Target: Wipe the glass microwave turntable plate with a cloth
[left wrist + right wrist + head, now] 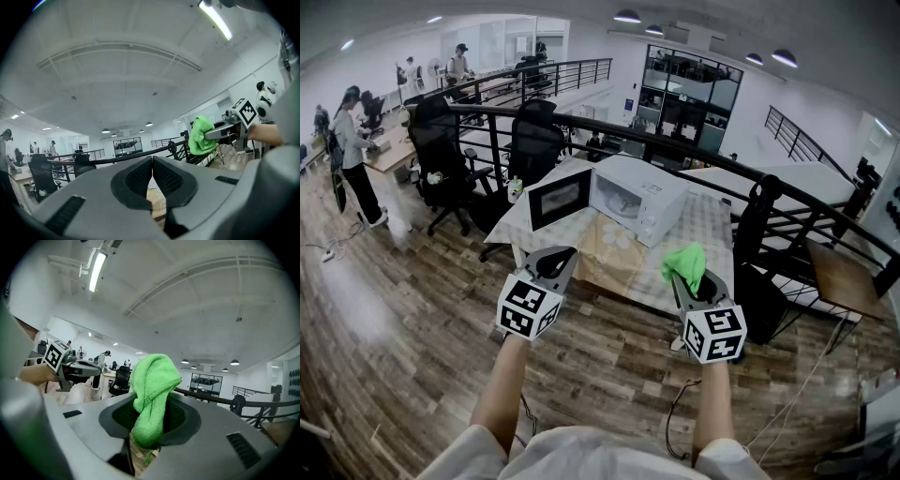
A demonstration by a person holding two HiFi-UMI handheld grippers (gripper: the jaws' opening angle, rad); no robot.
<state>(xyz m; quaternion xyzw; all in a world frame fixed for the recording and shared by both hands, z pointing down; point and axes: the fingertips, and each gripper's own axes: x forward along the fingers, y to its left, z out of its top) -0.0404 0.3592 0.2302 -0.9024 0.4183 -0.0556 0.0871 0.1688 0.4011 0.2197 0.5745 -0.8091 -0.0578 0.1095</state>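
Note:
A white microwave [637, 195] stands on a cloth-covered table [712, 234], its door [558, 199] swung open to the left. The glass turntable plate is not discernible inside. My right gripper [686, 277] is shut on a green cloth [686, 262], held up in front of the table; the green cloth [152, 394] bulges out from between the jaws. My left gripper [555, 265] hovers short of the open door, jaws closed together with nothing between them. The left gripper view shows the right gripper [220, 132] with the green cloth [201, 135].
Black railings [675, 141] run behind the table. Office chairs [441, 155] stand at the back left, and people stand by desks at the far left. A dark chair [764, 244] and a brown side table [844, 277] are to the right. Cables lie on the wooden floor [412, 319].

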